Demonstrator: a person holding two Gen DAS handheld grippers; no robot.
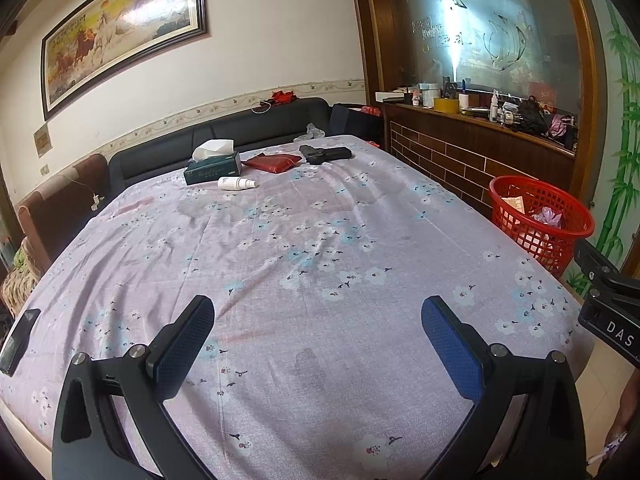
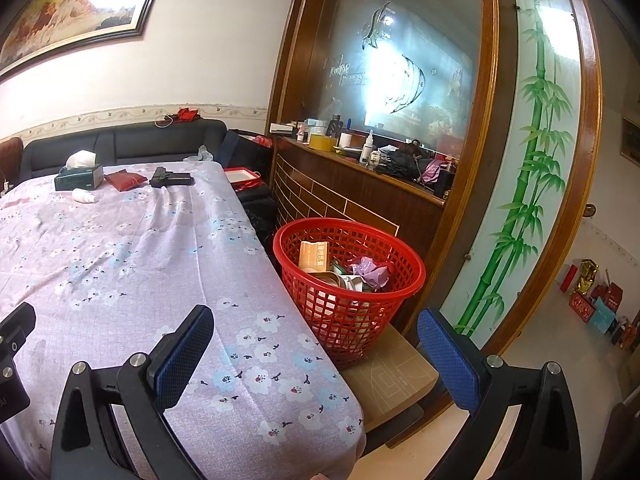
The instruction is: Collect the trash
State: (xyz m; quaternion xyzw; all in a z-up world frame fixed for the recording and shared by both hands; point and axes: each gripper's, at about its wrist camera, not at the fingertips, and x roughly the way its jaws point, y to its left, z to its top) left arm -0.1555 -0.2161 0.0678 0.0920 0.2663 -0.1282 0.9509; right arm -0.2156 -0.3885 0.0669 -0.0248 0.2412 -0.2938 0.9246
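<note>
the red basket (image 2: pixel 349 280) sits right of centre on a low stool (image 2: pixel 394 364) beside the table (image 2: pixel 120 248), holding crumpled trash (image 2: pixel 370 272). the left gripper (image 1: pixel 318 342) and right gripper (image 2: pixel 316 350) both gape, empty.

The tablecloth (image 1: pixel 304 240) is thin matt cloth, lilac with a printed blossom pattern, lying in soft creases. The basket (image 2: pixel 348 280) is glossy red plastic lattice and holds crumpled purple film (image 2: pixel 372 272) and a cardboard box (image 2: pixel 314 256). The left gripper (image 1: pixel 318 340) and right gripper (image 2: pixel 316 352) have matt black plastic arms, shiny metal pivot bolts and blue pads (image 2: pixel 448 360) with a fine grippy texture. The partition (image 2: pixel 352 204) is varnished dark wood with frosted, etched glass (image 2: pixel 404 60).
</note>
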